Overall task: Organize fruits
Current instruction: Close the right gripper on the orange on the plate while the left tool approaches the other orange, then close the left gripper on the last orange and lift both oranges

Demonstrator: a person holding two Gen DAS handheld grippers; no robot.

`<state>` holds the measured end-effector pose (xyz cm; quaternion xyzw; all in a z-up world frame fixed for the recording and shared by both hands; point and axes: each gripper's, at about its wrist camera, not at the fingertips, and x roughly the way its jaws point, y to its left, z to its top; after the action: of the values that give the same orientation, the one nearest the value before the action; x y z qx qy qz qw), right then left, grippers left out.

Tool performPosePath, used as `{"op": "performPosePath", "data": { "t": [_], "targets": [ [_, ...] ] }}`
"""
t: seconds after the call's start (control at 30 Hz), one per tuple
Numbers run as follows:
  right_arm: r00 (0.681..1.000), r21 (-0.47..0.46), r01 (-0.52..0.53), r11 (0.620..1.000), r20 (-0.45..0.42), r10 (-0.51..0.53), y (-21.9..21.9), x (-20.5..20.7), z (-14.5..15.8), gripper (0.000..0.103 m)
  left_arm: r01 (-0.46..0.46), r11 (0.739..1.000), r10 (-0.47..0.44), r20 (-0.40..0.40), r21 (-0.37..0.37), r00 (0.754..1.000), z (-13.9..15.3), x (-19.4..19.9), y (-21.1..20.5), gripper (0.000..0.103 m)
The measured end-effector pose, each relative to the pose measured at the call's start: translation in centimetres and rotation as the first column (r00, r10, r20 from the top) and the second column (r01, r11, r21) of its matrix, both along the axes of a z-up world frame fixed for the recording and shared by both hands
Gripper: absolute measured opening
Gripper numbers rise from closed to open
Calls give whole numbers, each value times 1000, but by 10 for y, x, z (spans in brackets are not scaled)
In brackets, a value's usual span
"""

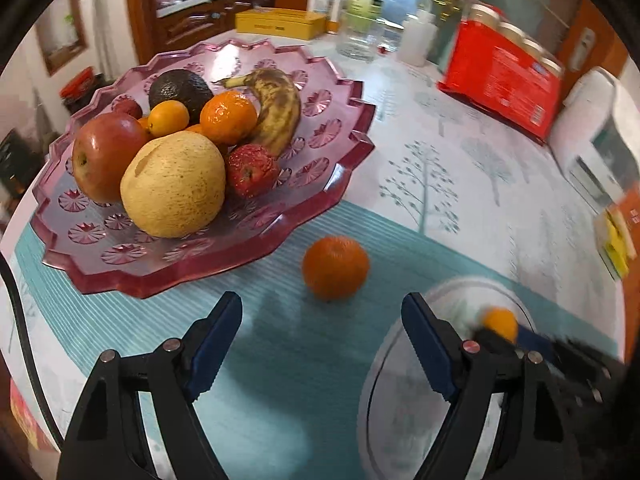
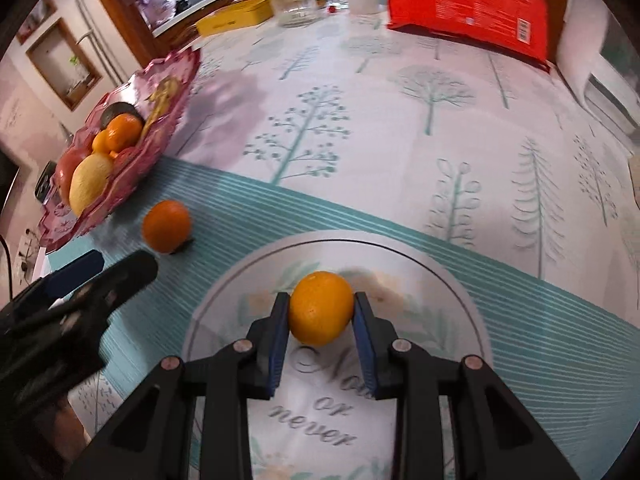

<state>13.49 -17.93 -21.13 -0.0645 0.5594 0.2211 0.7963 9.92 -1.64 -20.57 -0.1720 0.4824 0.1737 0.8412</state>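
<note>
Right now the right gripper (image 2: 321, 316) is clamped on a small yellow-orange citrus (image 2: 321, 307), both blue pads pressing its sides, held over a white round plate (image 2: 448, 280) with grey script lettering. The plate sits on a teal striped mat (image 2: 248, 208) laid over a tree-print tablecloth (image 2: 400, 120).

Left gripper (image 1: 322, 344) has its jaws spread wide, nothing between them, pointing down at the mat. A loose tangerine (image 1: 335, 268) lies on the mat just beyond its fingertips, between the pink glass fruit dish (image 1: 332, 168) and the plate, touching neither.

The dish holds a pile: big yellow pear (image 1: 174, 184), red apple (image 1: 106, 156), a wrinkled small red fruit (image 1: 252, 170), spotted banana (image 1: 276, 108), dark avocado (image 1: 180, 90), another tangerine (image 1: 228, 118) and a small orange citrus (image 1: 168, 118).

Far end of the table: red package (image 1: 504, 80), clear bottle (image 1: 362, 16), yellow box (image 1: 280, 22). Right edge is blurred.
</note>
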Motion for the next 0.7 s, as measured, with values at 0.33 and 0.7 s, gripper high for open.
{"op": "performPosePath", "data": {
  "t": [0.33, 0.7],
  "targets": [
    [1000, 10, 11, 1000, -15, -11, -14, 5, -7, 31, -130, 987, 132, -20, 94, 991, -21, 26, -13, 69],
    [1000, 13, 4, 1000, -18, -3, -14, 4, -6, 31, -88, 994, 91, -53, 63, 994, -29, 44, -16, 38]
  ]
}}
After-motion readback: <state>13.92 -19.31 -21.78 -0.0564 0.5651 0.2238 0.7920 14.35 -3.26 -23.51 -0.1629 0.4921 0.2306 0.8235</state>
